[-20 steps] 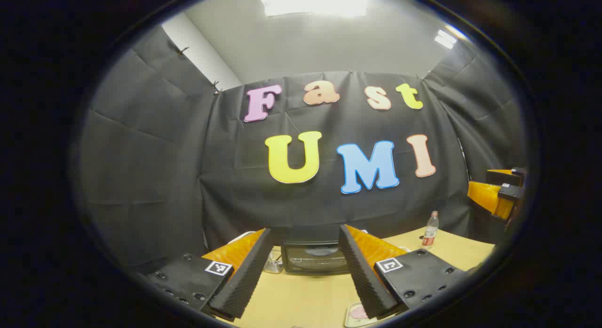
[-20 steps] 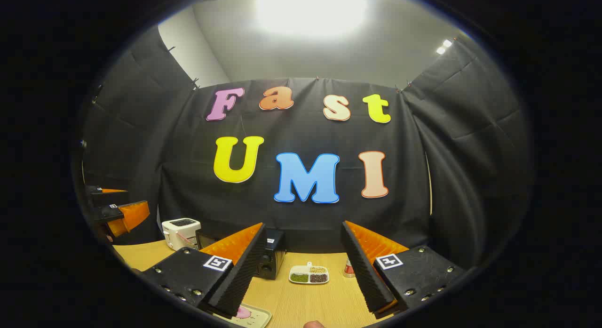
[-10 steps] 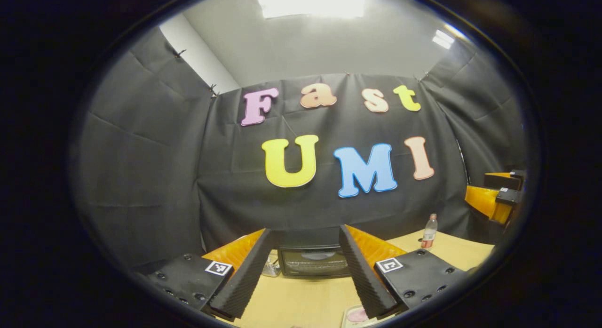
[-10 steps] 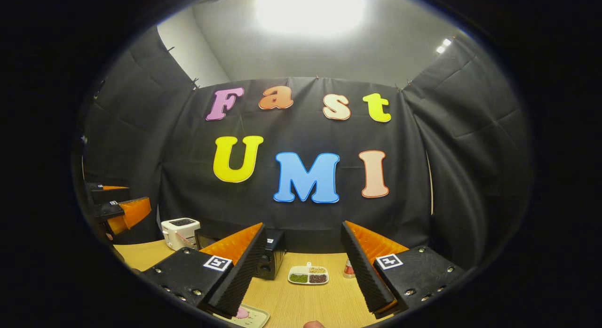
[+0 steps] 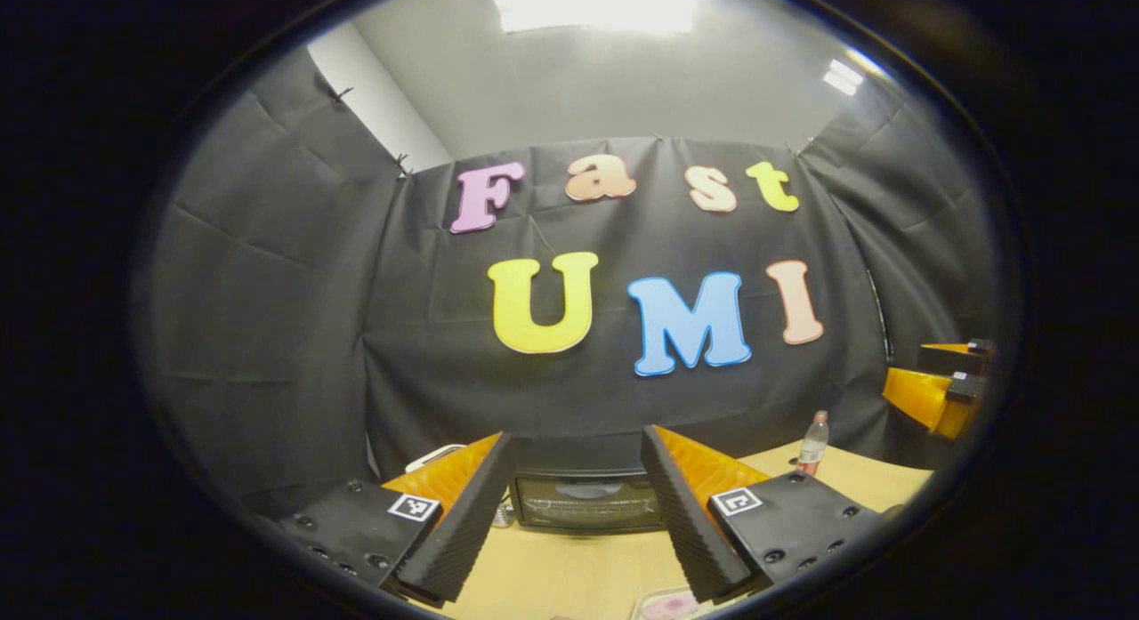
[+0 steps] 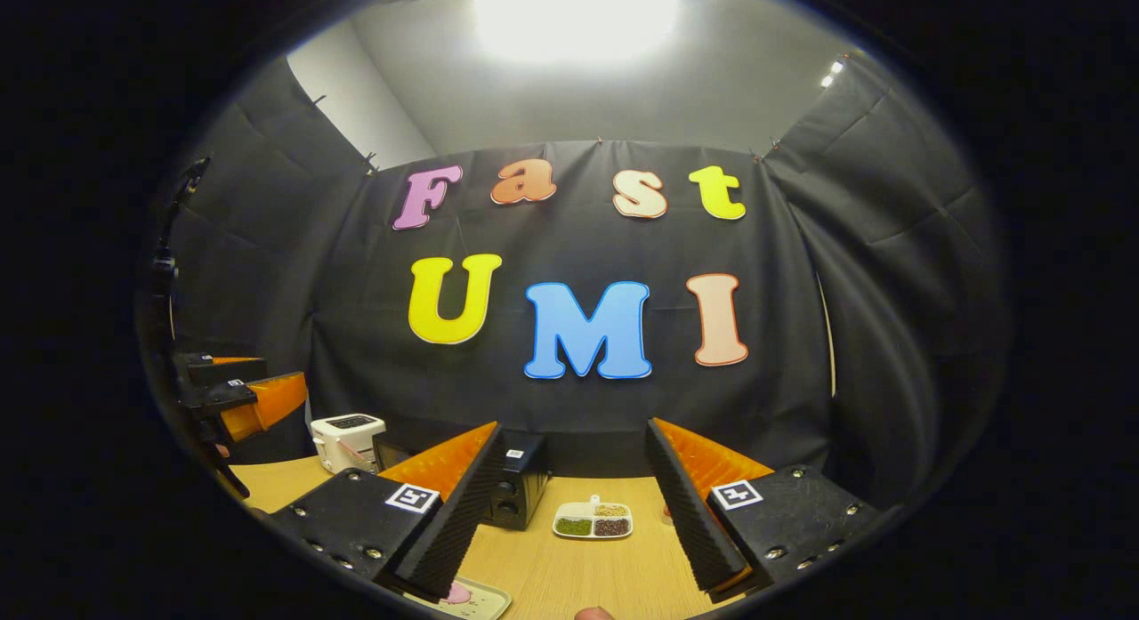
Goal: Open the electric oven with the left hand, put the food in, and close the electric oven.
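Note:
The black electric oven (image 5: 587, 503) stands at the back of the wooden table, door closed, framed between the fingers of my open left gripper (image 5: 577, 513). In the right gripper view the oven (image 6: 521, 487) shows partly behind the left finger of my open right gripper (image 6: 574, 518). A small tray with pink food (image 6: 467, 596) lies near the table's front edge, also at the bottom of the left gripper view as the tray (image 5: 666, 605). Both grippers hang above the table, holding nothing. The left gripper (image 6: 245, 402) appears at the far left of the right gripper view.
A white toaster (image 6: 349, 438) stands left of the oven. A divided white dish of grains (image 6: 593, 520) lies right of the oven. A plastic bottle (image 5: 812, 443) stands at the back right. The right gripper (image 5: 934, 390) shows at the far right of the left gripper view.
Both views have shifted slightly: the oven sits a bit lower and nearer between my left fingers, and the right view has drifted a little to the left. No gripper has opened or shut.

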{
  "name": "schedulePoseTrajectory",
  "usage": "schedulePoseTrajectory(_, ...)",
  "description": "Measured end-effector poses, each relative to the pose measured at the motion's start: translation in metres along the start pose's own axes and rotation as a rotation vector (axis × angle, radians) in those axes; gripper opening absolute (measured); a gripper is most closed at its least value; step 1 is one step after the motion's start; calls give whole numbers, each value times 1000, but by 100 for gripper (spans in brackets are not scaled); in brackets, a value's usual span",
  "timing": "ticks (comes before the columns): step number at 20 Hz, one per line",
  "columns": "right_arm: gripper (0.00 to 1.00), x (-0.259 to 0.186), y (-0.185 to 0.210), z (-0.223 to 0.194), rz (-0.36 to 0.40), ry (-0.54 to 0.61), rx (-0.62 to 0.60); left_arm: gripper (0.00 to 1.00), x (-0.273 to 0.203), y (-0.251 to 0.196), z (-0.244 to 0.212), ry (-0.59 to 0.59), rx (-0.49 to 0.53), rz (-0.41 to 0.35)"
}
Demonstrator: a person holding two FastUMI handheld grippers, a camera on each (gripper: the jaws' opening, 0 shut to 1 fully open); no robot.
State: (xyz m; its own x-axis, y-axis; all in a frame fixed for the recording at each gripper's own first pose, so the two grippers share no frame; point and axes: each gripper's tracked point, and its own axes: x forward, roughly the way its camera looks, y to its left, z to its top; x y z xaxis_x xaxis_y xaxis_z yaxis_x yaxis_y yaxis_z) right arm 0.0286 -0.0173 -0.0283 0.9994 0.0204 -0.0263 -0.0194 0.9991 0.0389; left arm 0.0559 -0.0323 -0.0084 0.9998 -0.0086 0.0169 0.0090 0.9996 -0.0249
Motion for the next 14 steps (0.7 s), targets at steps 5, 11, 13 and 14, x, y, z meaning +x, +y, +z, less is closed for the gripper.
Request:
schedulePoseTrajectory(5, 95, 29, -5, -1, -59, -4, 9, 99, 85, -5, -38, 36, 24, -47)
schedulePoseTrajectory(11, 95, 58, -11, -13, -179, 27, -15, 100, 180, -15, -108, 122, -10, -111)
schedulePoseTrajectory(13, 95, 64, -12, -22, -209, 56, -17, 96, 206, -19, -132, 154, -18, -126)
schedulePoseTrajectory(14, 95, 67, -13, -26, -225, 68, -18, 96, 216, -20, -145, 171, -15, -130)
